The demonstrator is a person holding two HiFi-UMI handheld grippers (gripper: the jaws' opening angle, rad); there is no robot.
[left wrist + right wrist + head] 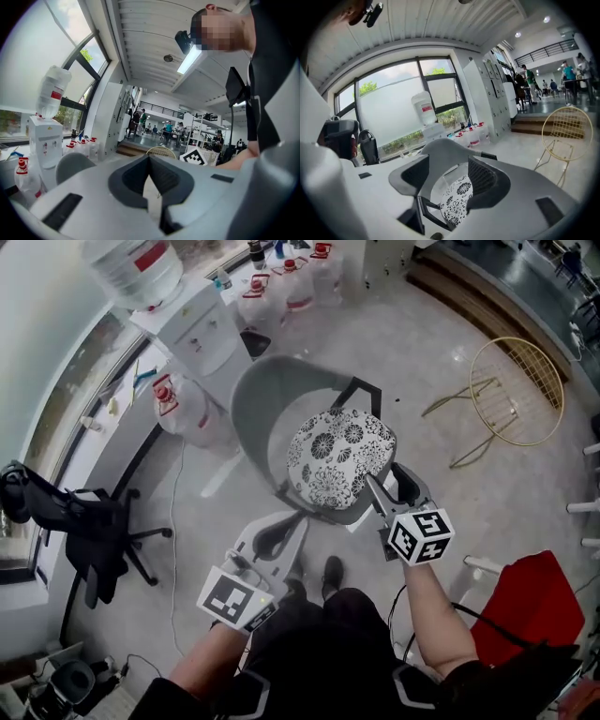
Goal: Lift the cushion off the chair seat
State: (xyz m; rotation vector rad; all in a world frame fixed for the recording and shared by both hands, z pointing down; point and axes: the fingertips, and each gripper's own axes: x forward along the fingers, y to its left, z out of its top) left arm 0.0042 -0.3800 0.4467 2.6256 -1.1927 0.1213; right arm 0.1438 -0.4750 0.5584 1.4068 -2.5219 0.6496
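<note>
One round cushion point(339, 457), white with a black flower print, lies on the seat of the grey chair point(267, 399) and covers most of it. We see the curved backrest rising behind it on the far side and a thin rim of seat showing along its near edge.

At the cushion's near right edge we hold the right gripper point(386, 482). Its jaws are spread apart, and in the right gripper view point(445, 168) the printed cushion point(457, 199) shows in the gap between them, with neither pad pressing on it. The chair's shell point(445, 147) fills the space just beyond.

We keep the left gripper point(281, 521) lower and nearer to us, just short of the seat's front edge and not touching the cushion. In its own view point(150, 159) its jaw tips meet with nothing pinched between them.

Farther out, on the pale floor point(422, 362), a water dispenser point(202, 329) with an upturned bottle stands beyond the chair by the window. Red-capped jugs point(178, 404) sit beside it. A black office chair point(84, 521) stands at the left, well apart, and a gold wire chair point(516, 390) sits far off at the right.
</note>
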